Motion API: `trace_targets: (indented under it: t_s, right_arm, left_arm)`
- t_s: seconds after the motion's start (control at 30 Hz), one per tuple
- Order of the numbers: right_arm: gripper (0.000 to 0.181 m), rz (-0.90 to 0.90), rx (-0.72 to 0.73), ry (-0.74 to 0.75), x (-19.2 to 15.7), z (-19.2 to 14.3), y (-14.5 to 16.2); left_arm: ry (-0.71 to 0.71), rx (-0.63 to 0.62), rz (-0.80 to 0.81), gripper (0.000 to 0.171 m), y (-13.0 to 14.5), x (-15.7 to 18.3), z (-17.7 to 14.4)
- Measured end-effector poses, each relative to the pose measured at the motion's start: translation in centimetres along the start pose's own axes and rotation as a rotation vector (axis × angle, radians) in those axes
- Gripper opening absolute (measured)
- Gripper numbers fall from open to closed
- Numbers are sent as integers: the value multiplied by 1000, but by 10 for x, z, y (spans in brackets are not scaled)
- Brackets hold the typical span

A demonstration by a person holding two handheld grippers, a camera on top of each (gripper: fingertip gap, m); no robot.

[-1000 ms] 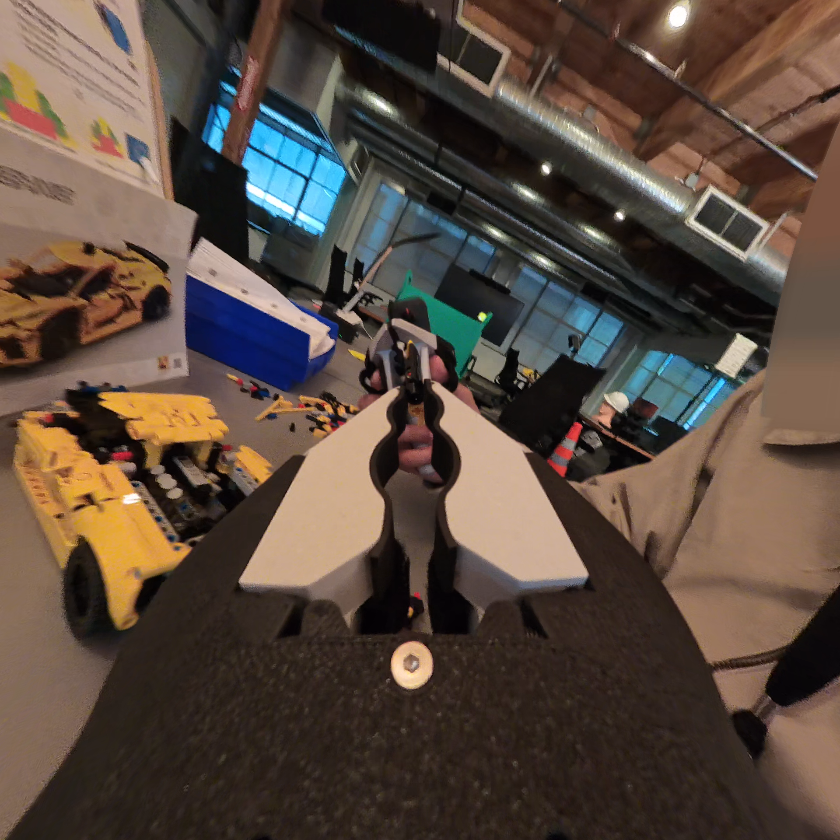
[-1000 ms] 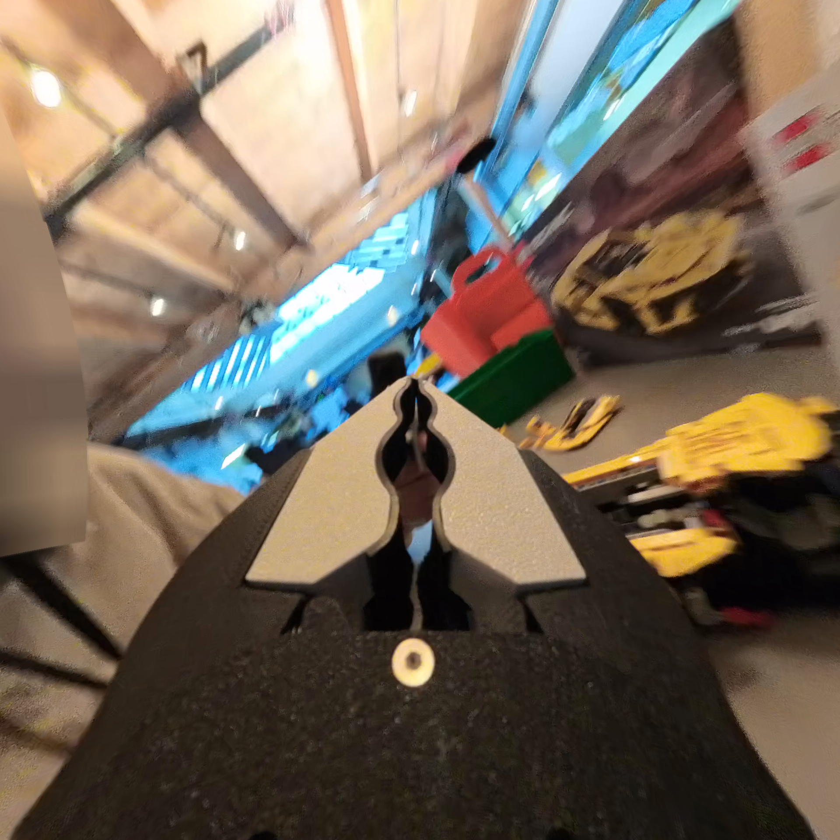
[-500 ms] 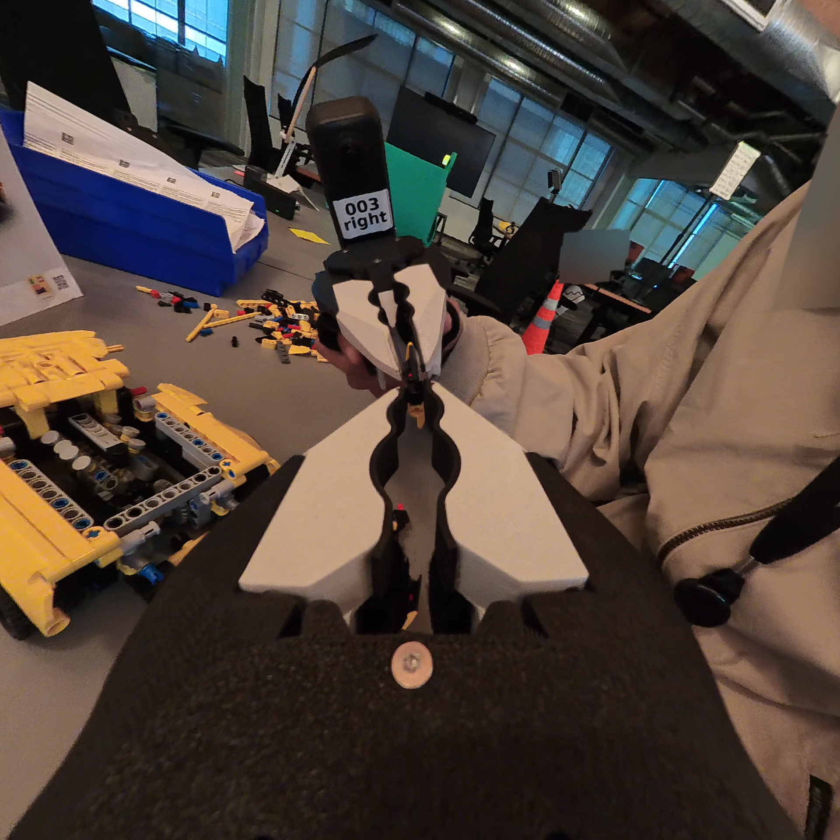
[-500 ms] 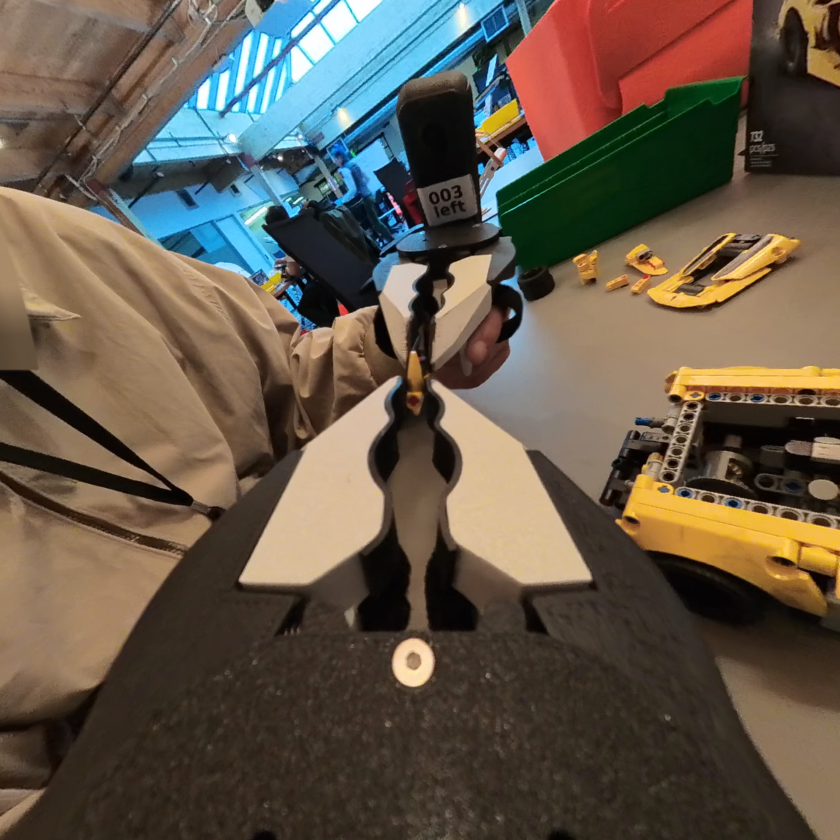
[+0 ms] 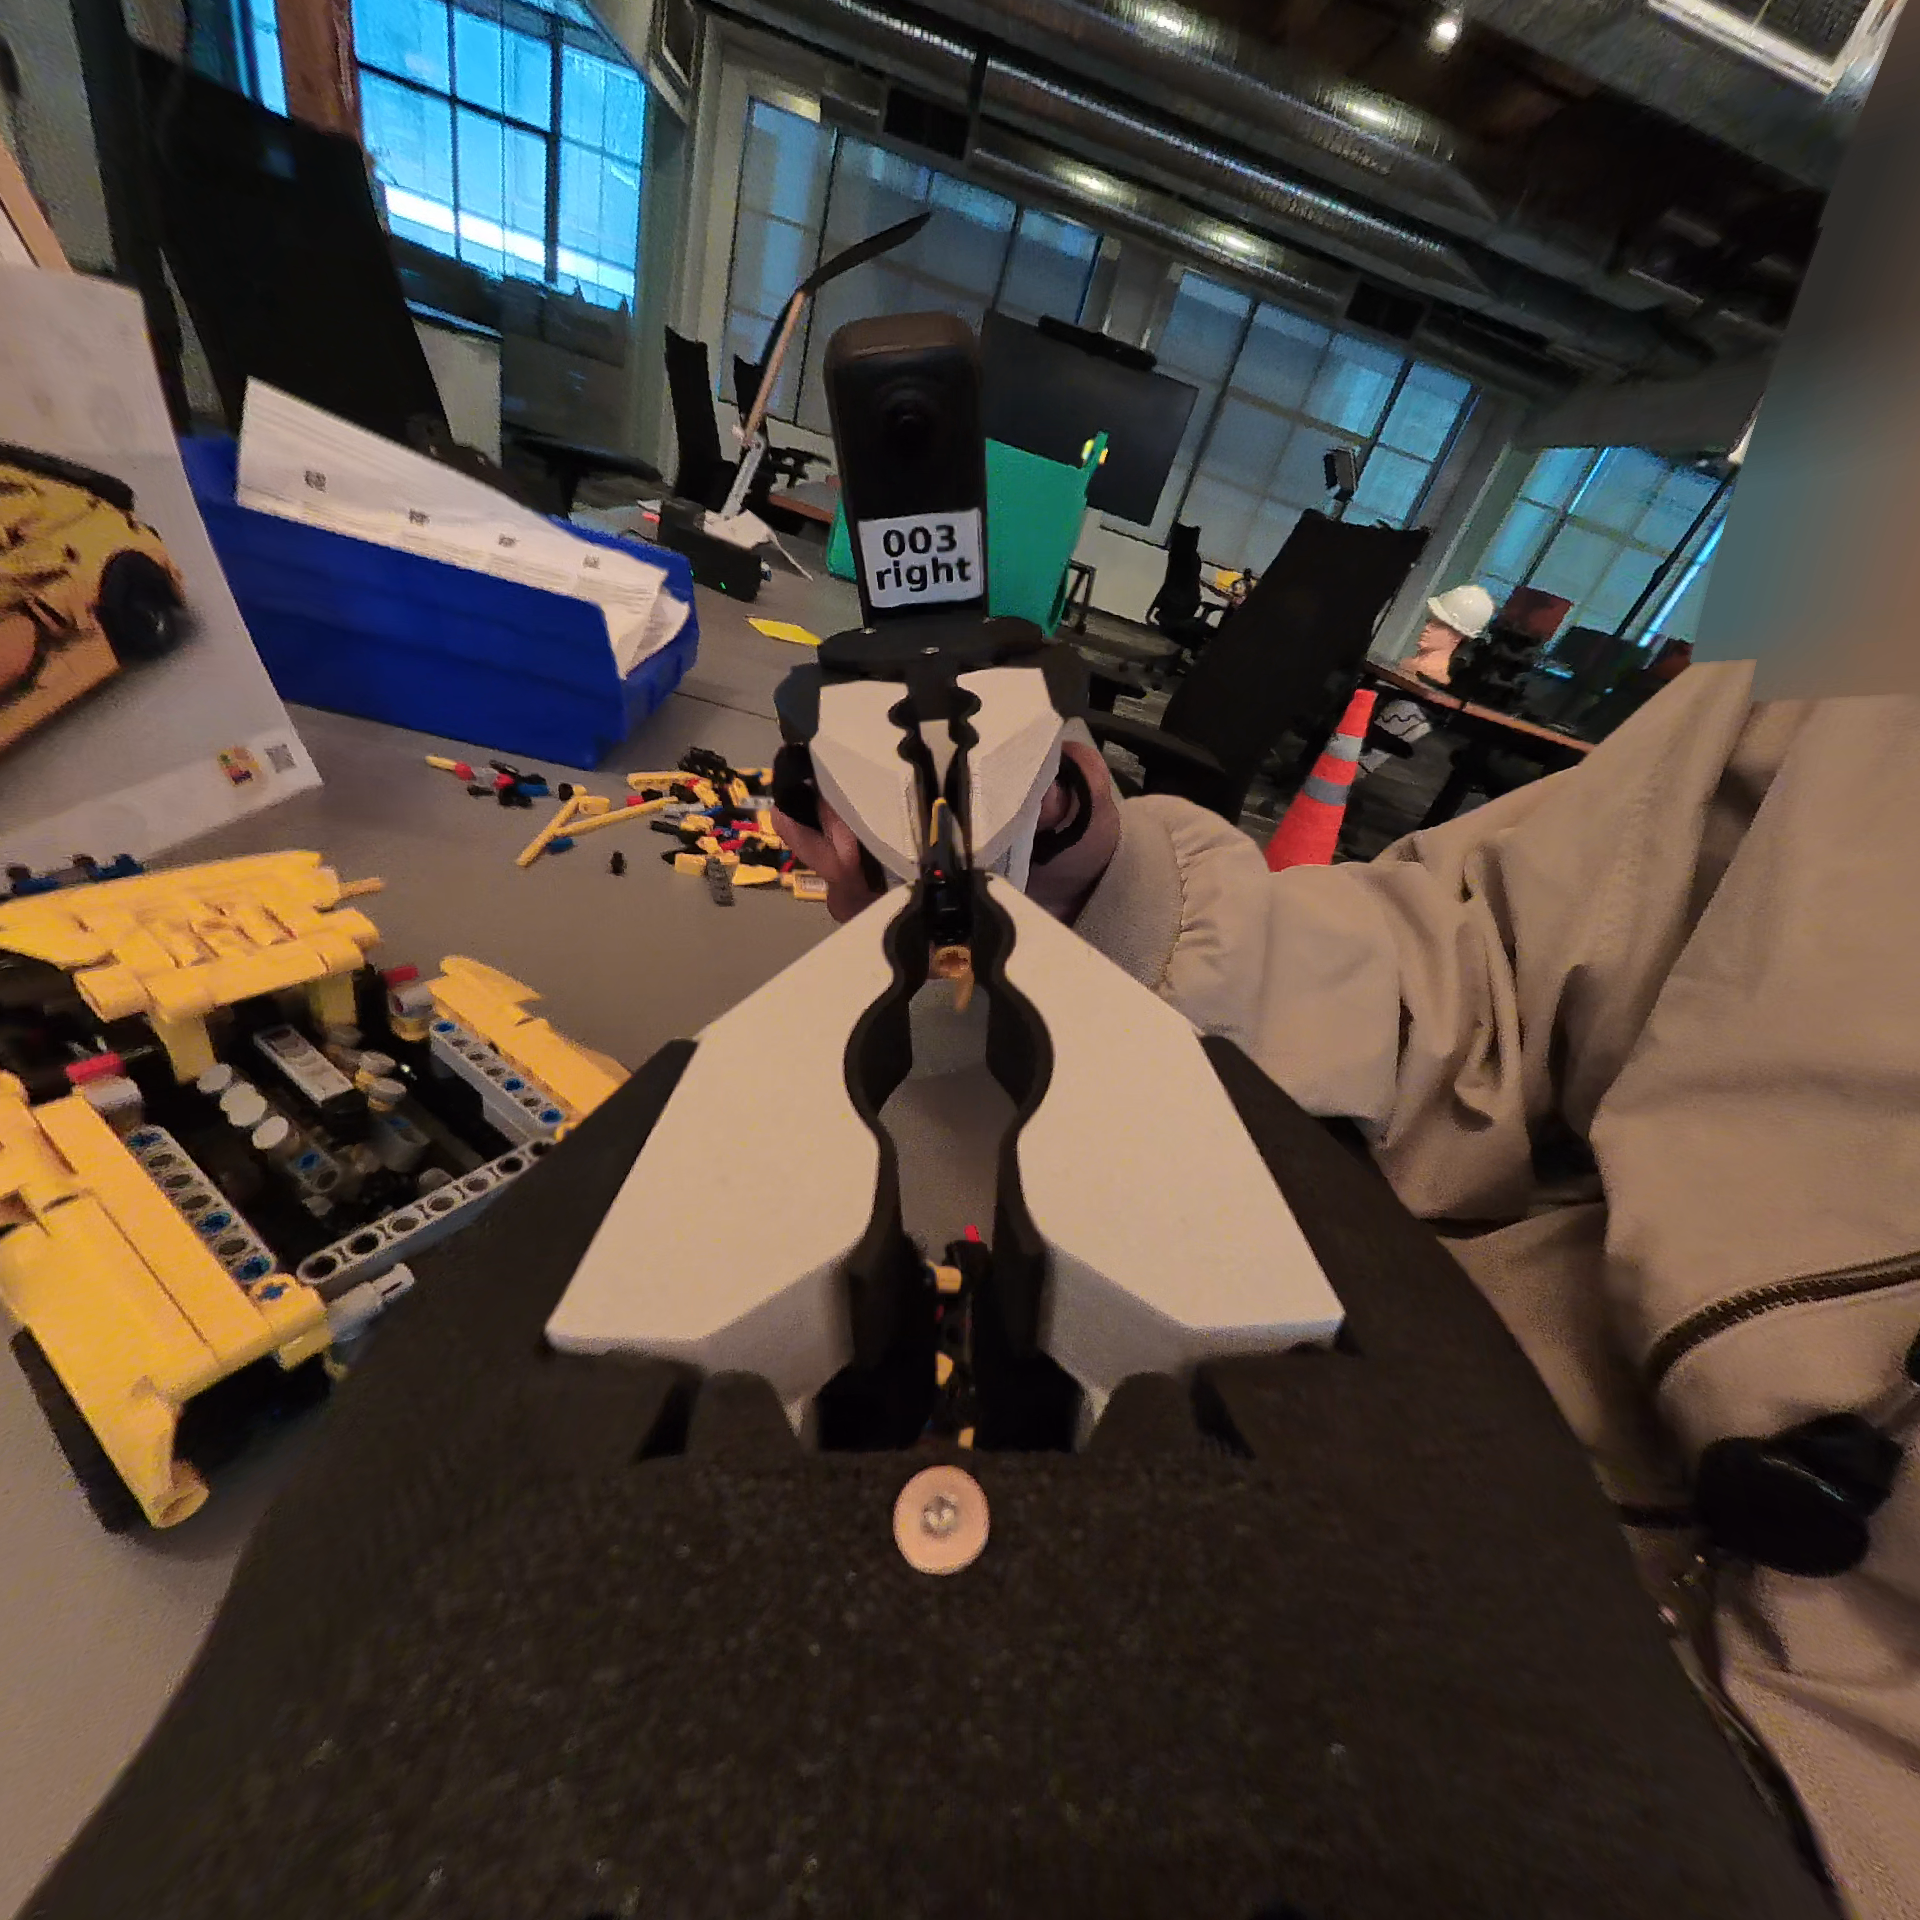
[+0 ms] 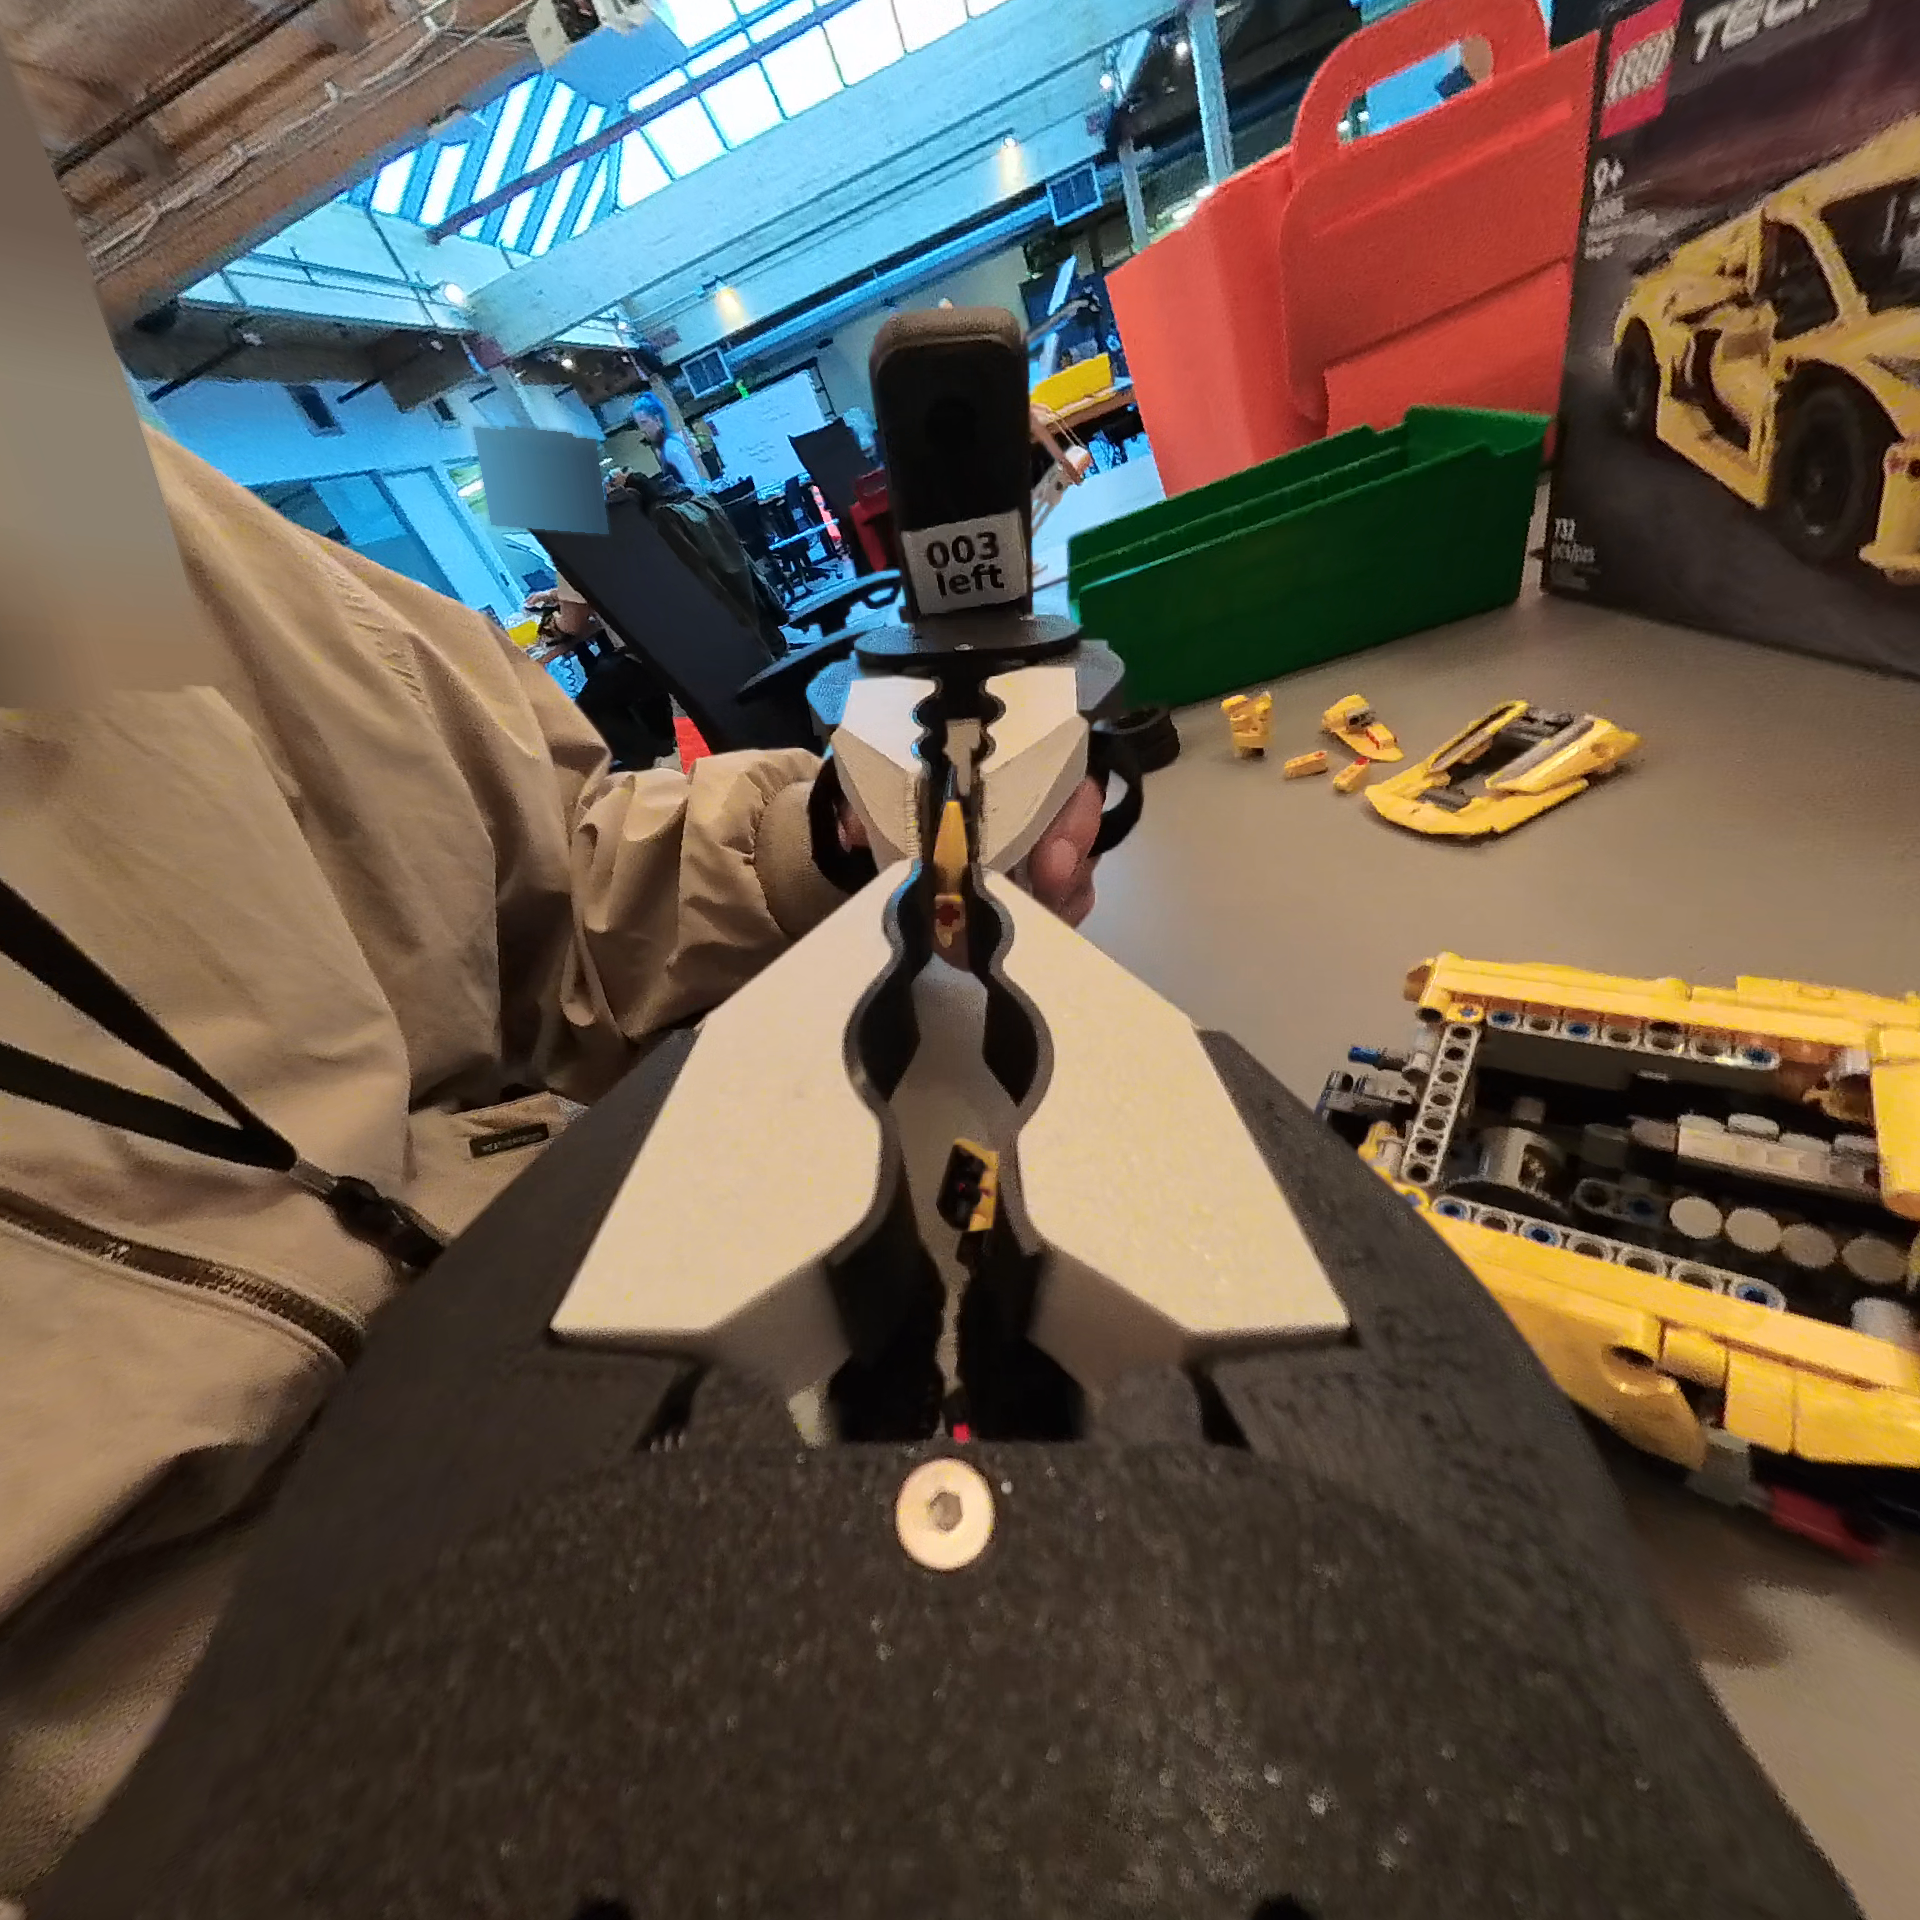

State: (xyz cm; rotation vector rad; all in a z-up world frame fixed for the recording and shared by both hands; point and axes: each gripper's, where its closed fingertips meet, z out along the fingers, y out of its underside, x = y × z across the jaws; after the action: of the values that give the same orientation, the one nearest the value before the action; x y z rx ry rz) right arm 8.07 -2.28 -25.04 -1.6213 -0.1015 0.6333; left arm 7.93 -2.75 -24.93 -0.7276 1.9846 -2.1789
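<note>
My two grippers face each other tip to tip above the grey table (image 5: 582, 935). My left gripper (image 5: 948, 909) is shut on a small yellow, black and red brick piece (image 5: 951, 961). My right gripper (image 6: 948, 894) is shut on the same small piece (image 6: 948, 847) from the other end. In the left wrist view the right gripper (image 5: 940, 847) shows with a black camera on top, held by a hand. In the right wrist view the left gripper (image 6: 948, 821) shows likewise. A half-built yellow brick car (image 5: 208, 1143) stands just beside them, also in the right wrist view (image 6: 1662, 1195).
Loose small bricks (image 5: 675, 810) lie before a blue bin (image 5: 436, 644) holding papers. A yellow car panel (image 6: 1507, 769) and small parts lie near a green bin (image 6: 1299, 551), a red container (image 6: 1403, 260) and the set's box (image 6: 1766, 312). A person's beige sleeve (image 5: 1455, 987) is close. My left and right fingertips are right by each other.
Both grippers have tilted down from the ceiling to level and come tip to tip on the small piece. Both have stayed shut.
</note>
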Motion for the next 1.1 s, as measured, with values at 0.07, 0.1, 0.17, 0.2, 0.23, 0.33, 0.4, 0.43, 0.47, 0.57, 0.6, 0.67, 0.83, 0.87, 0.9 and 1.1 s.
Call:
trace_targets:
  t_s: [0.07,0.1,0.17,0.2,0.23,0.33,0.4,0.43,0.47,0.57,0.6,0.67,0.83,0.87,0.9,1.1]
  right_arm:
    - [3,-11,-11,-18,1,-2,2]
    - [4,-10,-1,-19,2,-5,2]
    - [2,23,241,12,12,-55,-36]
    - [1,8,293,58,17,-81,-46]
    - [2,-4,309,98,20,-99,-49]
    - [3,35,217,256,38,-122,-37]
    - [4,89,16,559,72,-153,-6]
    - [5,127,-86,757,92,-182,15]
    - [5,191,-167,890,102,-207,35]
    - [6,295,-219,1062,106,-248,60]
    - [6,301,-237,1103,105,-259,65]
    - [7,356,-285,1178,104,-282,79]
    - [13,384,-155,1213,99,-305,71]
    - [13,374,-111,1211,99,-306,64]
    - [13,350,-44,1177,98,-300,52]
    - [28,211,240,184,26,-88,-34]
  left_arm:
    - [-9,-15,29,5,1,0,-1]
    - [-7,-18,37,6,1,-1,-4]
    - [-28,124,12,5,-29,-11,-38]
    - [-57,215,-8,5,-48,-19,-61]
    - [-69,265,-27,5,-57,-24,-75]
    - [-16,216,-96,6,-44,-21,-63]
    - [-1,199,-149,6,-34,-21,-48]
    - [9,201,-185,6,-32,-21,-44]
    - [7,218,-225,6,-33,-24,-43]
    - [30,319,-349,6,-41,-34,-49]
    - [41,344,-377,6,-43,-35,-51]
    - [47,359,-405,6,-44,-37,-52]
    - [56,327,-371,6,-41,-29,-45]
    - [58,327,-368,6,-42,-28,-44]
    - [65,328,-369,6,-42,-27,-44]
    - [113,311,-316,6,-42,-15,-42]
